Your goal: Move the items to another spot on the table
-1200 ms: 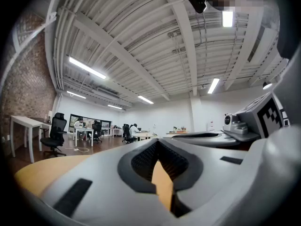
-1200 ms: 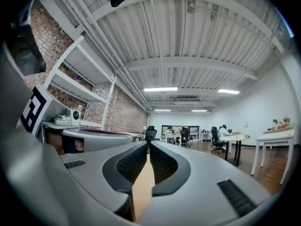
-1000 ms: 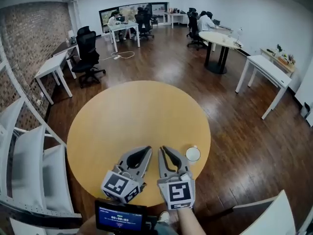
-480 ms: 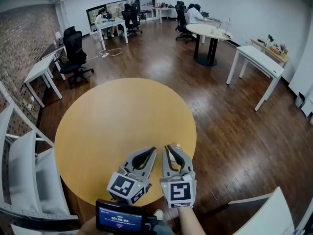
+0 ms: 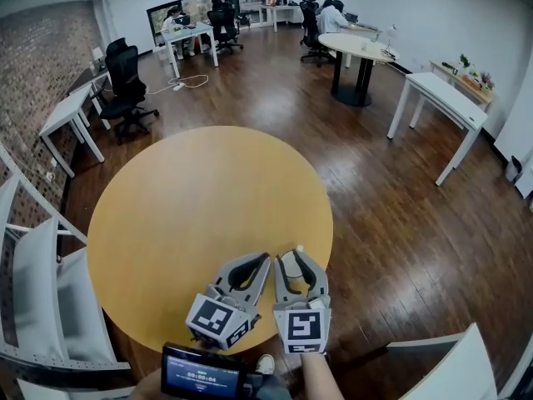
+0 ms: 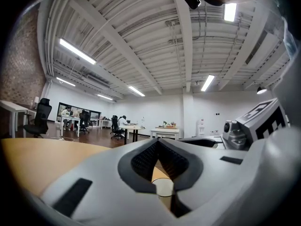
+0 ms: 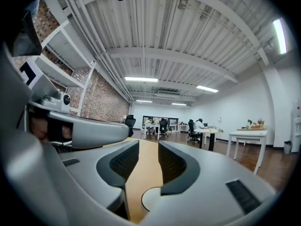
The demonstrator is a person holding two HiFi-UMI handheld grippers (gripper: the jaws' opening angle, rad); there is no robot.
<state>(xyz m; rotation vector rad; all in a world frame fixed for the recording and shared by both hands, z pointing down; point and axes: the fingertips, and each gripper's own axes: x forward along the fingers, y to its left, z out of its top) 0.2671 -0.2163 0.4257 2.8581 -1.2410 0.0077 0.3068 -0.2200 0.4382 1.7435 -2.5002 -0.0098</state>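
- A person works a round, pale-wood table [image 5: 191,198] with two grey two-jaw tongs, side by side at the table's near edge.
- The right gripper [image 5: 293,257] stands over a small white round disc [image 7: 151,199], possibly a lid. Its jaws have just been opening and are now parted, with the disc low between them and no pad pressing on it.
- The left gripper [image 5: 265,259] has its jaw tips together and holds nothing; it lies just beside its partner, pointing across the table.
- The disc sits by the near-right edge of the table, mostly hidden under the right gripper in the head view.
- Risk: the disc looks thin and lies close to the rim, so a jaw that scrapes it rather than clamps it would likely skid it off the table.
- Risk: level jaws may close above so flat a thing and come away empty.
- Risk: the two tongs are nearly touching, so a sideways move could knock one against the other and jog the disc.
- Count: one disc, one working table, two grippers; no second item shows on the tabletop.
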